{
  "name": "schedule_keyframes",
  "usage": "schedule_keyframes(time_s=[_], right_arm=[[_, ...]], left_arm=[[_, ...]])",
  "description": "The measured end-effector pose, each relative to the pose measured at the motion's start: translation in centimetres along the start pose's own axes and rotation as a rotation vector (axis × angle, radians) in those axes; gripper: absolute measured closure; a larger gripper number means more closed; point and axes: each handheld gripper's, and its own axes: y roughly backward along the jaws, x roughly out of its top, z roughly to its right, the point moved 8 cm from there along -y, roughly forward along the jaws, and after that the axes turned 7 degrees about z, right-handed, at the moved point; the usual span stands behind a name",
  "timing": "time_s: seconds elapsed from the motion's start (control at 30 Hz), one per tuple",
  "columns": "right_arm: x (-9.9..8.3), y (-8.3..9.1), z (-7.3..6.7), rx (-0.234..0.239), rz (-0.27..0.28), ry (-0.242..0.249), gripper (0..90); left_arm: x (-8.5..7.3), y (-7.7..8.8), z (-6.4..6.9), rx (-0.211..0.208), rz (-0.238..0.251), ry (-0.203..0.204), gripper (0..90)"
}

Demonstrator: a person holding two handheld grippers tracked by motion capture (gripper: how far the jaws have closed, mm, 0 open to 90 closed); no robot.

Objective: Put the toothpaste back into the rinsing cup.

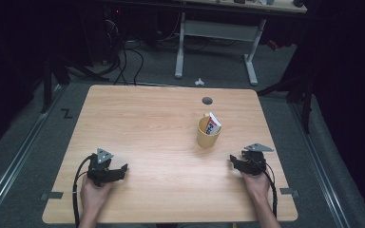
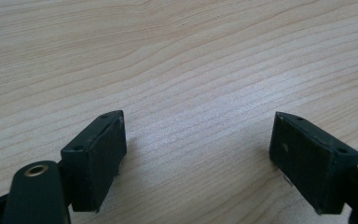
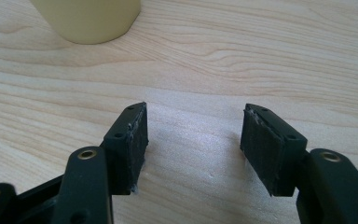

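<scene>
Your right gripper (image 3: 193, 149) has its jaws spread and empty, low over the table (image 1: 147, 123); the yellow mug (image 1: 208, 133), holding a toothpaste tube (image 1: 213, 124), stands ahead and apart. Your left gripper (image 2: 198, 154), jaws wide and empty, sits well apart from the mug, bare wood between.

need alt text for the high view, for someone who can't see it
A person's hands rest two open black grippers on a light wooden table, the left gripper near the front left and the right gripper near the front right. A yellow mug holding a small red, white and blue packet stands beyond the right gripper.
</scene>
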Motion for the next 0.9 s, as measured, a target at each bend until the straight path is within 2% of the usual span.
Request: schedule_keyframes(time_s=[0.27, 0.37, 0.47, 0.9], right_arm=[[-0.16, -0.14, -0.09, 0.001, -0.004, 0.0, 41.2], [-0.23, -0.19, -0.11, -0.01, 0.0, 0.025, 40.1], [-0.31, -0.2, -0.09, -0.012, 0.013, 0.018, 39.5], [-0.36, -0.17, -0.09, -0.02, 0.01, 0.016, 37.1]], left_arm=[[0.0, 0.0, 0.0, 0.0, 0.0, 0.0, 19.2], [0.0, 0.0, 0.0, 0.0, 0.0, 0.0, 19.2], [-0.01, 0.01, 0.0, 0.0, -0.001, -0.001, 19.2], [-0.02, 0.02, 0.0, 0.001, -0.001, -0.001, 19.2]])
